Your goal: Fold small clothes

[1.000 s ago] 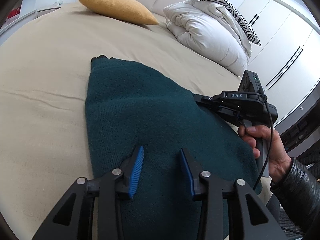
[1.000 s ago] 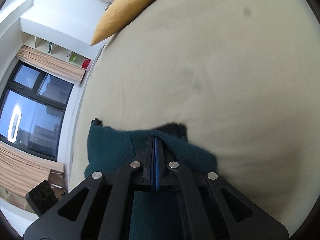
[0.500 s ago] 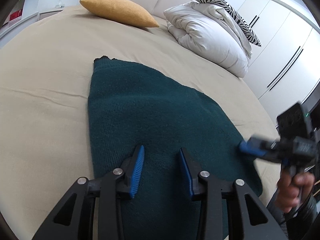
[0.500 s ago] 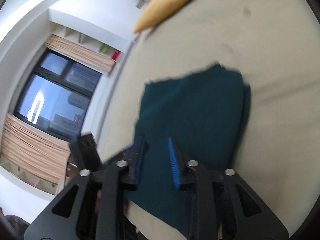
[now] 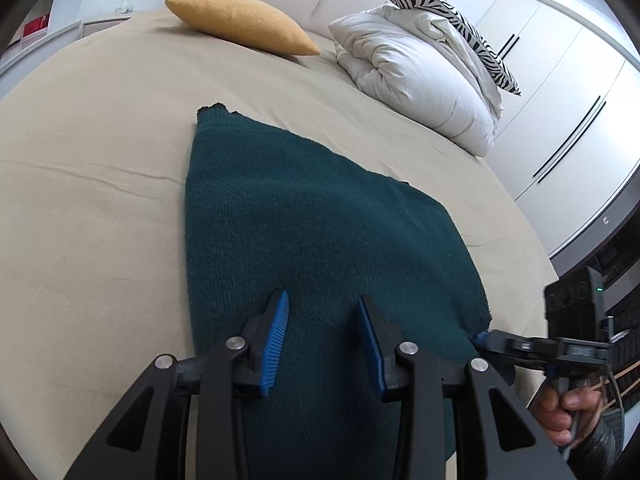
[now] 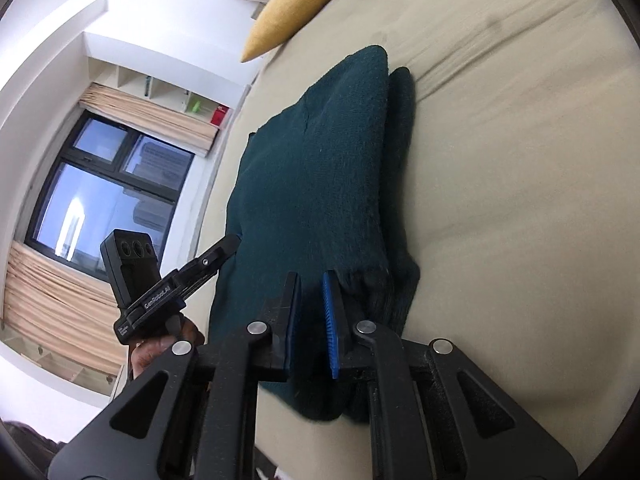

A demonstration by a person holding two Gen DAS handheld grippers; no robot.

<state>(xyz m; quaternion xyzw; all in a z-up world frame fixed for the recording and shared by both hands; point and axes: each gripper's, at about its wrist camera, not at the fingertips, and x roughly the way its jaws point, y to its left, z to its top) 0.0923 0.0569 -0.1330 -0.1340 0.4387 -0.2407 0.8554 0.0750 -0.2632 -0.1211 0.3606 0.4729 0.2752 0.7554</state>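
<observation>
a fold is laid; the right gripper, jaws closing, seemingly empty, nears the green knit near-right corner. left gripper hovers spread. next: pinch that corner.

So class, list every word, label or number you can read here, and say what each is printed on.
"GenRobot.AI": side of the left tongs' body.
Small white label below it: too blurred to read.
White print on the right tongs' body: too small to read.
Red box on the shelf: nothing legible.
</observation>
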